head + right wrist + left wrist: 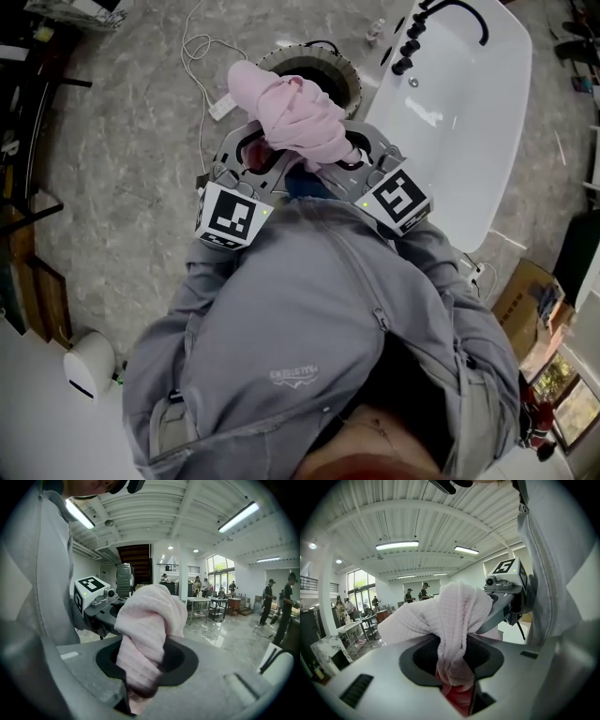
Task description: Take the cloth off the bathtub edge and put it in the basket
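A pink cloth (295,112) is bunched up between both grippers, held in the air in front of the person's chest. My left gripper (258,155) is shut on one part of the cloth (452,634), which fills its jaws. My right gripper (342,155) is shut on another part of the cloth (143,639). Just beyond the cloth on the floor stands the round basket (319,66), partly hidden by it. The white bathtub (459,112) lies to the right with black taps (412,42) at its far end.
A white cable and power strip (220,103) lie on the grey floor left of the basket. A white bin (89,364) stands at the lower left. Cardboard boxes (530,300) sit to the right. Dark furniture (28,187) lines the left edge.
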`<action>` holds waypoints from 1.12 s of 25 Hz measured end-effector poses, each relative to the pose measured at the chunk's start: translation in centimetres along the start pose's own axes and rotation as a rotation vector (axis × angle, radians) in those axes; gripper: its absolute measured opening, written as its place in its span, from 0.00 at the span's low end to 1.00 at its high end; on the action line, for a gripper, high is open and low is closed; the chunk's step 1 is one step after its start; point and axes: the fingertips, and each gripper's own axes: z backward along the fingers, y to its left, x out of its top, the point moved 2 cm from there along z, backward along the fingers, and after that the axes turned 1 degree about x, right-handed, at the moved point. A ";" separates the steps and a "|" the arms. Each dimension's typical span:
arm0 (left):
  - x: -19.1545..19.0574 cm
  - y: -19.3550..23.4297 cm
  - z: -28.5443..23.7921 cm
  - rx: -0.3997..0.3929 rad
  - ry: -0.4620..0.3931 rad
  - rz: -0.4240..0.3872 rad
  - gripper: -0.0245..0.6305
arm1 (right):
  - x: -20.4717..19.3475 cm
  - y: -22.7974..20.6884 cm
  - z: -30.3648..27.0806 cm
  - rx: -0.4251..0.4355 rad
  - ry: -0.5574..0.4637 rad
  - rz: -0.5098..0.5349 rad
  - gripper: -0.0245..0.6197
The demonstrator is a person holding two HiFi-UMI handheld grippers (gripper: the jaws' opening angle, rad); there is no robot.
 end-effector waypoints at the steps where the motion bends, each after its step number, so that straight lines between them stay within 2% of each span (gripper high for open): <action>1: 0.2 0.6 -0.9 -0.009 0.001 -0.007 0.24 | 0.0 -1.1 -0.1 -0.006 -0.005 -0.001 0.22; 7: 1.6 3.2 -6.0 -0.055 0.009 -0.021 0.24 | 0.1 -6.7 -0.2 -0.047 -0.008 -0.032 0.22; 14: 3.2 5.1 -10.4 -0.096 -0.026 -0.033 0.24 | -0.1 -11.3 -0.3 -0.077 -0.013 -0.040 0.22; 21: 3.9 6.6 -12.2 -0.122 -0.038 -0.059 0.24 | 0.4 -13.4 -0.6 -0.123 -0.019 -0.045 0.22; 28: 4.5 8.4 -14.2 -0.212 -0.028 -0.069 0.24 | 0.8 -15.7 -1.4 -0.186 -0.013 -0.090 0.22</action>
